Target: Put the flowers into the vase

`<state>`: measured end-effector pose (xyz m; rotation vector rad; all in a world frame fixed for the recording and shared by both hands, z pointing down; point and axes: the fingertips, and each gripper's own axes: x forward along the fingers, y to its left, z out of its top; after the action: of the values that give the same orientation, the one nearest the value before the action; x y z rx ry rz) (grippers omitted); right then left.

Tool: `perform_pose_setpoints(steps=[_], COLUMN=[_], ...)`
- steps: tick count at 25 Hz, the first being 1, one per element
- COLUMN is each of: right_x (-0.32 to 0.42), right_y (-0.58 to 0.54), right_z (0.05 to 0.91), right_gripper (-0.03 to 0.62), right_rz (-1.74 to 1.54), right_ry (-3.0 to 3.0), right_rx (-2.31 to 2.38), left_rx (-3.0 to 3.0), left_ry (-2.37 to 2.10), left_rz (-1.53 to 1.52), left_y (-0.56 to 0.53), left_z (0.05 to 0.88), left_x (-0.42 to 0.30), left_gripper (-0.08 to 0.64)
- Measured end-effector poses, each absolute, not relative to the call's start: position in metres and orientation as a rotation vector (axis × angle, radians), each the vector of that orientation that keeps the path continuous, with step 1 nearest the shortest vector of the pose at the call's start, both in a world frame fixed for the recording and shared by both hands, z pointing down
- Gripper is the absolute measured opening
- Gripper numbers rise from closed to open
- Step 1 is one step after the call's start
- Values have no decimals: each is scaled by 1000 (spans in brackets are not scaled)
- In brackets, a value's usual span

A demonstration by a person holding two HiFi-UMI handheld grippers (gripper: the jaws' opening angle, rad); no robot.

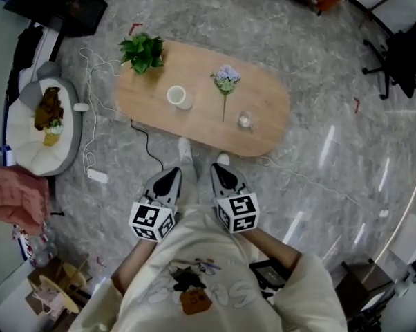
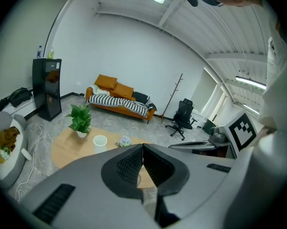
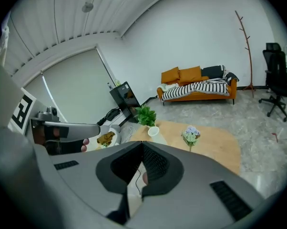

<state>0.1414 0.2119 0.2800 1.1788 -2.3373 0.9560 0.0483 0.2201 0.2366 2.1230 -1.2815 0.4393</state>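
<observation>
A flower with a pale blue head [image 1: 226, 79] lies on the oval wooden table [image 1: 263, 88], its stem pointing toward me. To its left stands a white cup-like vase [image 1: 177, 95], and a small clear glass [image 1: 244, 120] stands by the stem's end. The flower [image 3: 190, 135] and the white vase [image 3: 153, 131] also show in the right gripper view. My left gripper [image 1: 172, 173] and right gripper [image 1: 220, 167] hang side by side close to my body, short of the table's near edge. Both are shut with nothing between the jaws.
A potted green plant [image 1: 142, 50] stands on the table's far left end. White cables [image 1: 90, 140] trail over the floor at left, near a round cushion [image 1: 25, 147] with a brown toy. An orange sofa [image 2: 119, 98] and a black office chair [image 2: 183, 118] stand beyond.
</observation>
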Motion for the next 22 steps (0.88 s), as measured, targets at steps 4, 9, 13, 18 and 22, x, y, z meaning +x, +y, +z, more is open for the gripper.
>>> perform_pose_setpoints(steps=[4,9,13,18,22], right_x=[128,117,108,126,140], right_y=[190,166,154,145,137], right_z=[272,272,281,284,300], right_gripper=[5,5,5,5,5], right_rz=[933,893,883,918,956], right_ry=[-2323,-2251,-2208,-2157,-2130], right_rx=[1239,1331,1360,1441,1455], left_rx=[2147,2190,2229,2257,2219], left_ry=[-1236,-1142,-1058,-963,-950], left_rz=[408,376,390,460,460], left_y=[191,159,137,123,112], left_z=[233,230,241,252,265], left_x=[32,14,10,36,58], left_gripper=[8,8,8,8,8])
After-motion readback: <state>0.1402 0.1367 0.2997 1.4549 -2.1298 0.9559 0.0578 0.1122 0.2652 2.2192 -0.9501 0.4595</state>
